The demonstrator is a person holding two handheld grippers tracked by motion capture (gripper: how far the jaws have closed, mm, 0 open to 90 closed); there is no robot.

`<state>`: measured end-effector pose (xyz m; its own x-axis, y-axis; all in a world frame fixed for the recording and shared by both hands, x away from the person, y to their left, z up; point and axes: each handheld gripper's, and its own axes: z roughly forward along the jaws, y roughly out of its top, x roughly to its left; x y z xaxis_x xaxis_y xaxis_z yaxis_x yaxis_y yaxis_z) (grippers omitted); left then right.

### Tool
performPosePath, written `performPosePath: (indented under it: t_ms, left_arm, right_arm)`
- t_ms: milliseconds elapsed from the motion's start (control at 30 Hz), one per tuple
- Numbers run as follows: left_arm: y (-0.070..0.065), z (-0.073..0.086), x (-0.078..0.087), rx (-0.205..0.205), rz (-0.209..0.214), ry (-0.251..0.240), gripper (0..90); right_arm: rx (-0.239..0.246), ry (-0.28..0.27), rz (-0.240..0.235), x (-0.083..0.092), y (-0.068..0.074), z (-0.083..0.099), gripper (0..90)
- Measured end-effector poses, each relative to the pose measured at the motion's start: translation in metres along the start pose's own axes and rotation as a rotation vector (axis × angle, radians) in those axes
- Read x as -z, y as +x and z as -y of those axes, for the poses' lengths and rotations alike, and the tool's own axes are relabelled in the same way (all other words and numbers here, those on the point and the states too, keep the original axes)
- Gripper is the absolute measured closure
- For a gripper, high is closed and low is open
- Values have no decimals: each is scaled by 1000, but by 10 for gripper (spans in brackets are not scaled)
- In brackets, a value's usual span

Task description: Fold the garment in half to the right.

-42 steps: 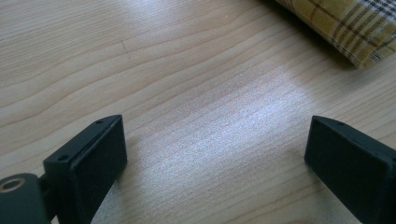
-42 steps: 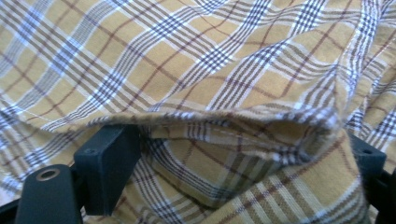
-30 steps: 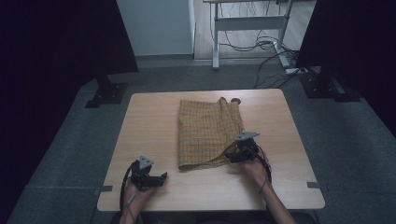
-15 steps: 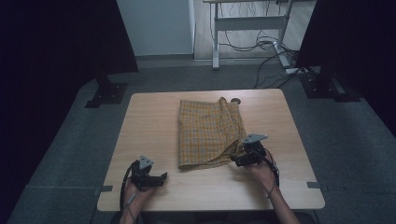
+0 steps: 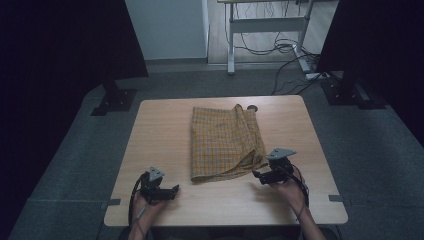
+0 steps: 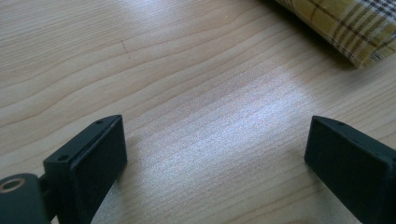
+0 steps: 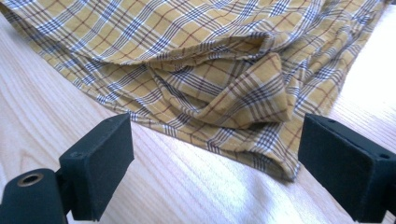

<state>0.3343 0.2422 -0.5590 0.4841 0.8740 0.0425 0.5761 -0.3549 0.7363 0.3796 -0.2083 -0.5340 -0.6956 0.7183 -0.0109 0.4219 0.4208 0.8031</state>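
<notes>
A yellow plaid cloth lies folded and rumpled on the middle of the wooden table. My right gripper is near the front right, just off the cloth's near right corner and pointing at it. In the right gripper view the jaws stand open, nothing is between them, and the cloth's folded edge lies just beyond the gripper. My left gripper rests at the front left, open over bare wood. In its own view this gripper has a cloth corner at the top right.
A small round hole sits at the table's far edge behind the cloth. Tape marks stick to the front edge. Beyond the table stand a desk frame with cables and dark stands on grey carpet.
My right gripper has drawn back to the right and slightly toward the person, away from the cloth's edge. The cloth and the left gripper have not moved.
</notes>
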Motion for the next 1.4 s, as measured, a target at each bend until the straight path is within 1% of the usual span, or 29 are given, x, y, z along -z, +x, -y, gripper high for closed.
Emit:
performPosePath:
  t_ms: [133,367,867,1400]
  left_arm:
    - [0,0,0,1,-1,0,55]
    - [0,0,0,2,-1,0,55]
    - [-1,0,0,3,-3,0,53]
    - [-1,0,0,5,-5,0,53]
  right_arm:
    - [3,-5,3,8,1,3,99]
    - [-12,-13,10,20,-1,12,98]
    - [-61,-28,32,42,-10,37,97]
    - [-105,-33,74,66,-17,66,97]
